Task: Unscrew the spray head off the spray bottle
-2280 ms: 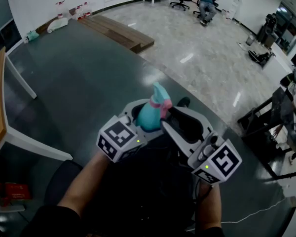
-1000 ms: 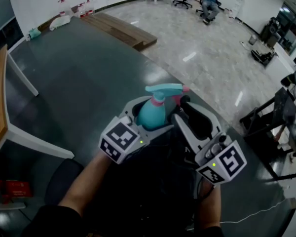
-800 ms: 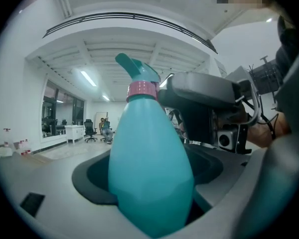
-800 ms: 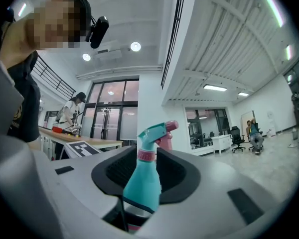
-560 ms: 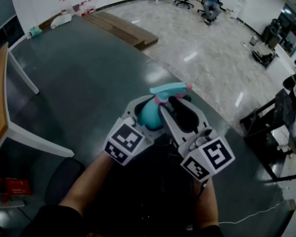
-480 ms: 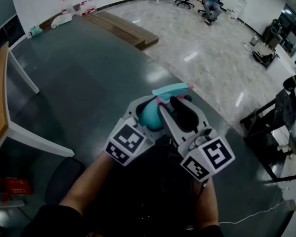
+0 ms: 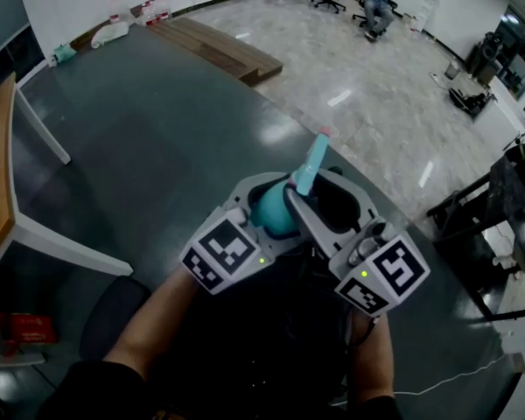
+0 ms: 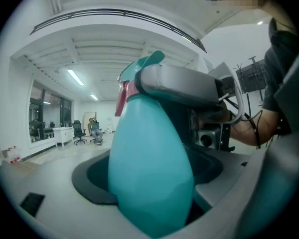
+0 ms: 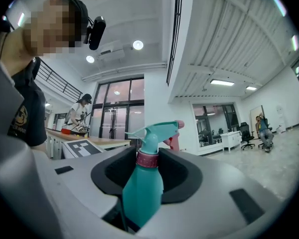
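Clamping the belly of the teal spray bottle point(image 8: 149, 173) between its jaws, the left gripper point(image 7: 264, 201) holds it upright above the dark table point(image 7: 149, 138), close in front of the person. The right gripper point(image 7: 322, 185) reaches in from the other side at neck height. Its jaws are opening, with the pink collar point(image 9: 148, 159) of the spray head point(image 9: 154, 131) between them and the dark pads point(image 9: 182, 176) meeting it on both sides. The head sits on the bottle, its nozzle pointing away from the person.
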The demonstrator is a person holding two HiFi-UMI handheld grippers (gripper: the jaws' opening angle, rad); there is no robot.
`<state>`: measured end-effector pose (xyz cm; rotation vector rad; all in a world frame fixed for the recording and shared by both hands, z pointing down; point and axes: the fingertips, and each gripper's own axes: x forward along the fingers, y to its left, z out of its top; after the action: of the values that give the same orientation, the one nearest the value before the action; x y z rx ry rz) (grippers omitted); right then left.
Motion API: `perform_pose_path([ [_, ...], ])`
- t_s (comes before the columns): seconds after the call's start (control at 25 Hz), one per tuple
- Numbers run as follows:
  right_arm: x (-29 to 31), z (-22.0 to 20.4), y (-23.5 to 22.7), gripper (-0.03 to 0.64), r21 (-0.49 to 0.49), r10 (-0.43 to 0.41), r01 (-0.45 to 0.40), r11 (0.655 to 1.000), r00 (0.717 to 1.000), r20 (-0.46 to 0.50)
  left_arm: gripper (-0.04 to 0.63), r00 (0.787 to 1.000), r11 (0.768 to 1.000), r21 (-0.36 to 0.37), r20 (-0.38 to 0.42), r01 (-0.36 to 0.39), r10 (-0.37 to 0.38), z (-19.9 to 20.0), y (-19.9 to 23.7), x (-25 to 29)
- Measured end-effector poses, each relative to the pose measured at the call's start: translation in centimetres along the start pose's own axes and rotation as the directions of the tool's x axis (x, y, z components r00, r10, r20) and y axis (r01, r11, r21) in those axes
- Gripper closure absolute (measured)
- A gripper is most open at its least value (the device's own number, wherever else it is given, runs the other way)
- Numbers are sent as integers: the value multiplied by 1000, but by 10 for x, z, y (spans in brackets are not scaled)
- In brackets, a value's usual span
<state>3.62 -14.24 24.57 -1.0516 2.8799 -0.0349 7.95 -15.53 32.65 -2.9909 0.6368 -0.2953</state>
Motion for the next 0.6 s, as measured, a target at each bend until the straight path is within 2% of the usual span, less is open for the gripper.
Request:
perform_pose_path([
  [0.16, -5, 2, 6, 476, 9, 99, -99, 995, 995, 5, 176, 995, 995, -4, 15, 98, -98, 3, -12, -4],
  [0.36, -13, 2, 14, 477, 17, 228, -228, 973, 973, 14, 176, 975, 975, -5, 35, 220, -220, 5, -28, -8],
  [0.6, -22, 3, 23, 477, 39, 379, -381, 924, 924, 51, 176, 941, 942, 1, 56, 335, -335, 7, -45, -15],
])
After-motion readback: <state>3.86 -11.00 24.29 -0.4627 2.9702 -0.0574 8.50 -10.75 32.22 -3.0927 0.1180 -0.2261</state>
